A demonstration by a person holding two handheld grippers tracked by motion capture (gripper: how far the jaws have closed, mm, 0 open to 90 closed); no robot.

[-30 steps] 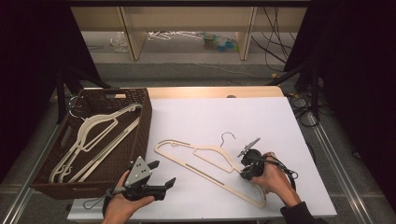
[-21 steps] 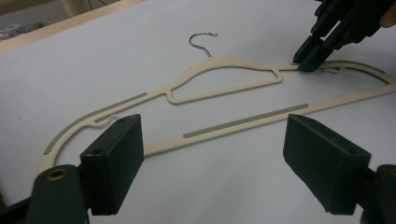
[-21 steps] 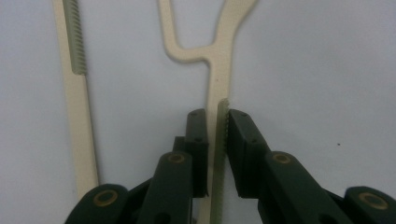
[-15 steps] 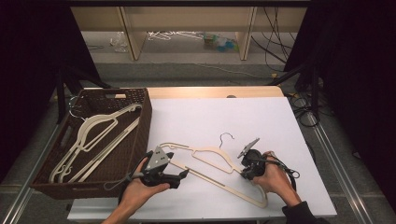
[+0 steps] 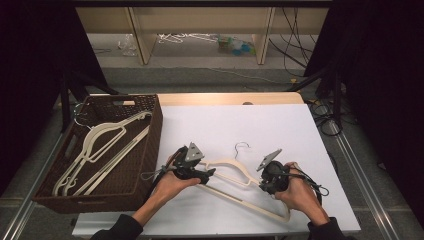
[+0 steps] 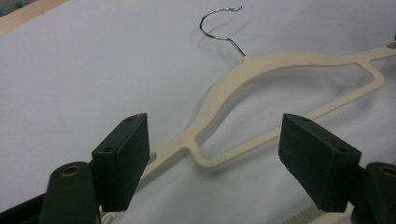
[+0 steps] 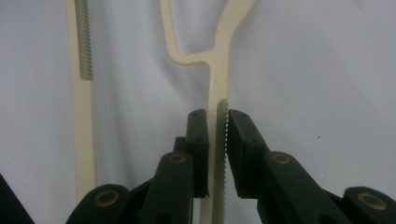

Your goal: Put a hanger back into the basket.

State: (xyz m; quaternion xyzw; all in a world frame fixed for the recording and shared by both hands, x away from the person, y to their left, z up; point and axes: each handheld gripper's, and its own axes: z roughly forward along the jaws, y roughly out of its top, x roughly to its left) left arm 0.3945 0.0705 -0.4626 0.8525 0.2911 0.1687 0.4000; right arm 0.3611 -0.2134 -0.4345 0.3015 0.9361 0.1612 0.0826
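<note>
A cream plastic hanger [image 5: 227,164] with a wire hook lies flat on the white table sheet. My left gripper [image 5: 209,174] has come to the hanger's left shoulder. In the left gripper view this gripper [image 6: 215,158] is open; its jaws have just been closing a little, and the hanger [image 6: 261,65] arm runs between the pads without touching either. My right gripper [image 5: 264,186] holds the hanger's right arm. In the right gripper view its pads [image 7: 216,121] press on the toothed edge of that hanger [image 7: 219,70] arm.
A dark woven basket [image 5: 151,131] stands at the table's left and holds a few cream hangers [image 5: 100,145]. The white sheet [image 5: 240,120] stretches bare behind the hanger. Cables trail off the right edge.
My left hand has moved right, from the basket's front corner to the hanger's left shoulder. The right hand and the hanger have stayed put.
</note>
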